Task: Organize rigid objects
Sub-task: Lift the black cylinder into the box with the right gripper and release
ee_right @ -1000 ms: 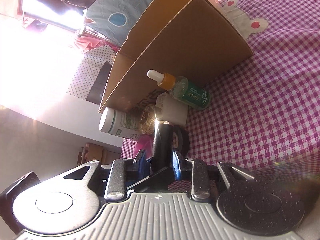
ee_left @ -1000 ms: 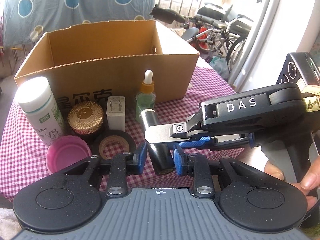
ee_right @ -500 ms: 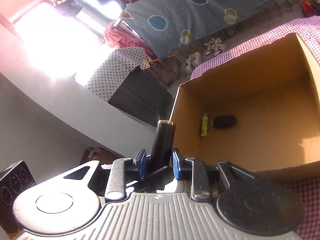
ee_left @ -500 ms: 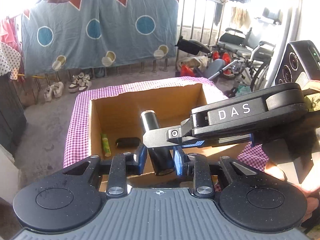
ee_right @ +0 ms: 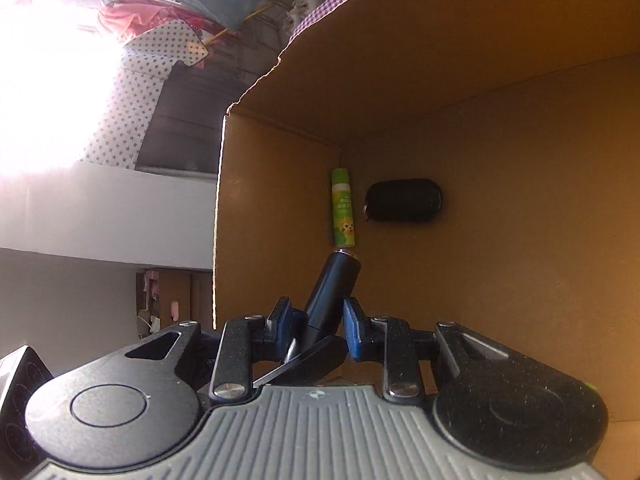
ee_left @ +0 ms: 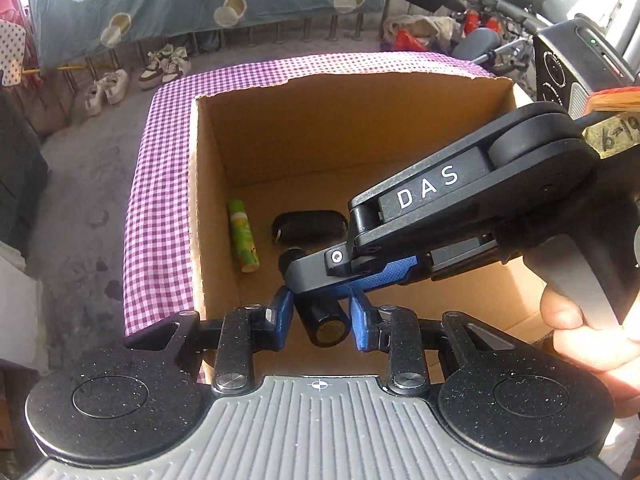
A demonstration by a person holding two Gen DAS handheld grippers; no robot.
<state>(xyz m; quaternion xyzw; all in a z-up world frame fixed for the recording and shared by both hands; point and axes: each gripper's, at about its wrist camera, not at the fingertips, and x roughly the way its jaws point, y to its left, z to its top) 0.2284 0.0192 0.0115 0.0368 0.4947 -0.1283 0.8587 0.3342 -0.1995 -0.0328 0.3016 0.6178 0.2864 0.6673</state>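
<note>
A black cylinder (ee_left: pixel 325 322) (ee_right: pixel 334 288) hangs tilted inside the open cardboard box (ee_left: pixel 200 216) (ee_right: pixel 276 208), just above its floor. My right gripper (ee_left: pixel 316 280) (ee_right: pixel 318 320) comes in from the right and is shut on the cylinder's middle. My left gripper (ee_left: pixel 322 314) straddles the cylinder's lower end. Its jaws are opening, and thin gaps show at both blue pads. On the box floor lie a green tube (ee_left: pixel 243 236) (ee_right: pixel 343 212) along the left wall and a black oval case (ee_left: pixel 308 226) (ee_right: pixel 402 200) beside it.
The box stands on a purple checked tablecloth (ee_left: pixel 156 208) whose left edge drops to a concrete floor with shoes (ee_left: pixel 108 88). A hand (ee_left: pixel 580 320) grips the right tool's handle. A blue sheet hangs at the back, with wheelchairs at the back right.
Both grippers carried the black cylinder from the table in front of the box, up over the near wall and down inside. The left pads have drawn slightly off it.
</note>
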